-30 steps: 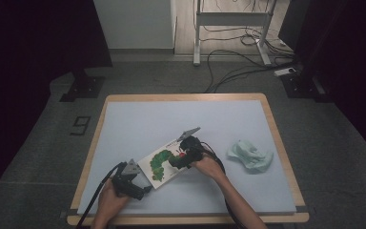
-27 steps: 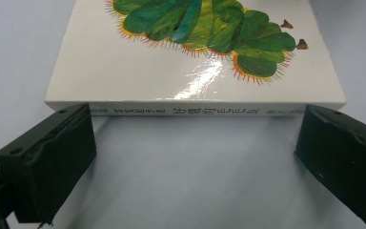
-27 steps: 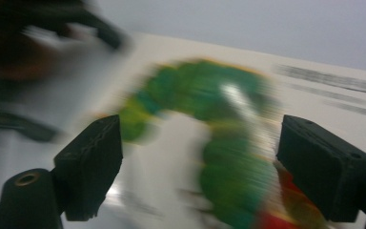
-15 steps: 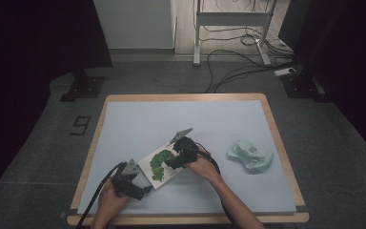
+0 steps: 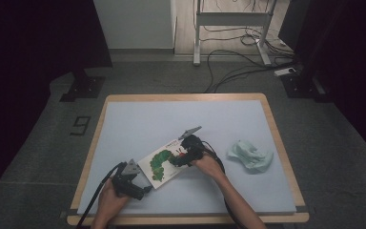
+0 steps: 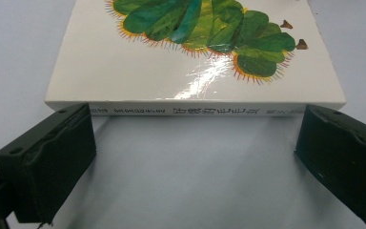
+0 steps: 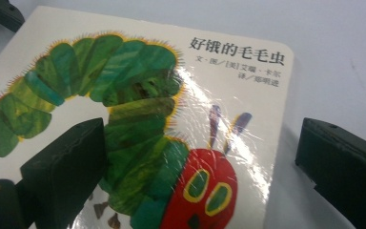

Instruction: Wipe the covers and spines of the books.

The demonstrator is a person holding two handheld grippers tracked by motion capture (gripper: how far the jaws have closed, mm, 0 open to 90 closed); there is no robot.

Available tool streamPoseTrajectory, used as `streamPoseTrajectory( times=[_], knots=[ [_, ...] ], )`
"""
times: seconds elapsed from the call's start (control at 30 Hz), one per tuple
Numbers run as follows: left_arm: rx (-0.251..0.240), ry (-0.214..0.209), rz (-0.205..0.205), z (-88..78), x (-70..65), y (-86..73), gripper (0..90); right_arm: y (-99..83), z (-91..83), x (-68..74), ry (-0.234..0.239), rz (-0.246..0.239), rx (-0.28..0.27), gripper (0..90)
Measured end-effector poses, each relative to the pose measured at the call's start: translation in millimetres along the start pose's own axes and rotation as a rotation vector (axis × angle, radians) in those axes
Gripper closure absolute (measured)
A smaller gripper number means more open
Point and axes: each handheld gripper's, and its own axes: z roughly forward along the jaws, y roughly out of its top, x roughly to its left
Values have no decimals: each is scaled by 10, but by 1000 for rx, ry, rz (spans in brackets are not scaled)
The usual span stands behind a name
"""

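Right gripper [image 5: 177, 160] is hovering over the caterpillar picture book [image 5: 167, 161] with its jaws spread wide, having just been opening a bit more; one jaw sits above the cover, the other off past the book's edge, so nothing's pinched. Left gripper [image 5: 145, 189] is gaping too, lined up right at the book's spine [image 6: 181, 110] but not touching. Book lies flat toward the near edge of the table [image 5: 138, 119], with a crumpled pale green cloth [image 5: 249, 155] well apart toward the right edge.

High view overhead, tool views close, sharing book [image 5: 164, 161]
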Motion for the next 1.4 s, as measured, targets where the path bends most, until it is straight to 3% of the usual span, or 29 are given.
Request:
streamPoseTrajectory(
  times=[0.17, 0.37, 0.53, 0.77, 1.2, 1.3, 1.4],
  knots=[
    [0, 0, 0, 0, 1, 0, 0, 33, 22, 44, 18, 10, 5, 40],
    [-1, 0, -1, 0, 1, 0, 0, 38, -29, -2, 56, 76, -27, 54],
    [-2, -1, -2, 1, 0, -1, 0, 68, -93, 32, 43, 61, -54, 53],
    [-2, -1, -3, 0, 0, -1, 0, 91, -214, 56, 63, 84, -94, 54],
    [1, -1, 1, -2, 2, -1, 0, 42, -284, 93, 63, 102, -97, 56],
    [-2, -1, -2, 1, 0, -1, 0, 19, -287, 102, 98, 117, -86, 71],
    [-2, -1, -2, 0, 0, -1, 0, 18, -288, 124, 80, 94, -71, 77]
  ],
)
